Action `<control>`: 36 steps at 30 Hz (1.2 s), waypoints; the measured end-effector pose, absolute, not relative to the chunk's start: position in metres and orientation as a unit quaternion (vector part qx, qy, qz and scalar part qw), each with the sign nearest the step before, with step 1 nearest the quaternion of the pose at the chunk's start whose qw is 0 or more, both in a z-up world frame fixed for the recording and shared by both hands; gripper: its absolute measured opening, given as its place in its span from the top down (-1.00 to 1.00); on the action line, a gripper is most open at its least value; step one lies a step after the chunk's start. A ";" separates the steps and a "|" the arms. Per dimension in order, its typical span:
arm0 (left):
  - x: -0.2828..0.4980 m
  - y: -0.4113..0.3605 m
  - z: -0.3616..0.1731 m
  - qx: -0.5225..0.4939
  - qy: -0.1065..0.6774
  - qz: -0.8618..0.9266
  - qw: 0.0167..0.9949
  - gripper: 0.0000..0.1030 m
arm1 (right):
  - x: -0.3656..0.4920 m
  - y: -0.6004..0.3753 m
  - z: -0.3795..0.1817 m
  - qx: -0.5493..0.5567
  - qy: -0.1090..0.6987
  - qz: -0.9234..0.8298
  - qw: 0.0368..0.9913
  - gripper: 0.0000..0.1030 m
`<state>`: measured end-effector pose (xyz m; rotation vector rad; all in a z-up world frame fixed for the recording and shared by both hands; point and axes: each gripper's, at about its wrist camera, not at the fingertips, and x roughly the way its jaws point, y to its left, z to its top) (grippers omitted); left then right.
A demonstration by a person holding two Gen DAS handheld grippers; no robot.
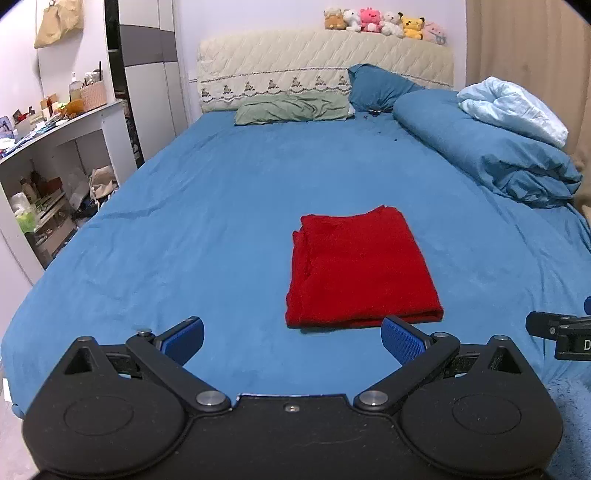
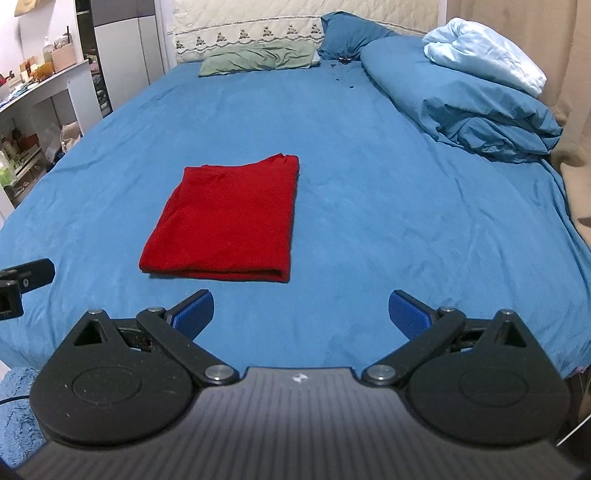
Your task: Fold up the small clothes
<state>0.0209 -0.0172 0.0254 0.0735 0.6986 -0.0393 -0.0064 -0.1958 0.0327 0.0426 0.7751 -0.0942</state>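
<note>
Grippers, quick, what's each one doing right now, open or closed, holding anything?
Left gripper: open, fingers spread wide, holding nothing, short of the folded red garment.
Right gripper: open, fingers spread wide, holding nothing, over the blue bedsheet.

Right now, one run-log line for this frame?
red garment: folded, flat on bed | left gripper: jaws open, empty | right gripper: jaws open, empty | contact: none

A big bed with a blue sheet fills the room. At its head are a cream headboard with soft toys on top. Left of the bed stands a white shelf full of small things. Right of it hangs a tan curtain.
</note>
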 end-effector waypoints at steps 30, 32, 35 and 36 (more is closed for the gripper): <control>0.011 -0.014 0.030 0.046 0.324 -0.024 0.945 -1.00 | -0.019 -0.200 0.038 0.025 0.372 -0.047 0.927 -1.00; 0.011 -0.015 0.030 0.047 0.322 -0.022 0.945 -1.00 | -0.019 -0.199 0.039 0.025 0.373 -0.046 0.926 -1.00; 0.012 -0.014 0.030 0.047 0.321 -0.022 0.946 -1.00 | -0.019 -0.198 0.040 0.025 0.374 -0.047 0.926 -1.00; 0.011 -0.015 0.030 0.046 0.320 -0.022 0.946 -1.00 | -0.020 -0.198 0.040 0.025 0.374 -0.047 0.926 -1.00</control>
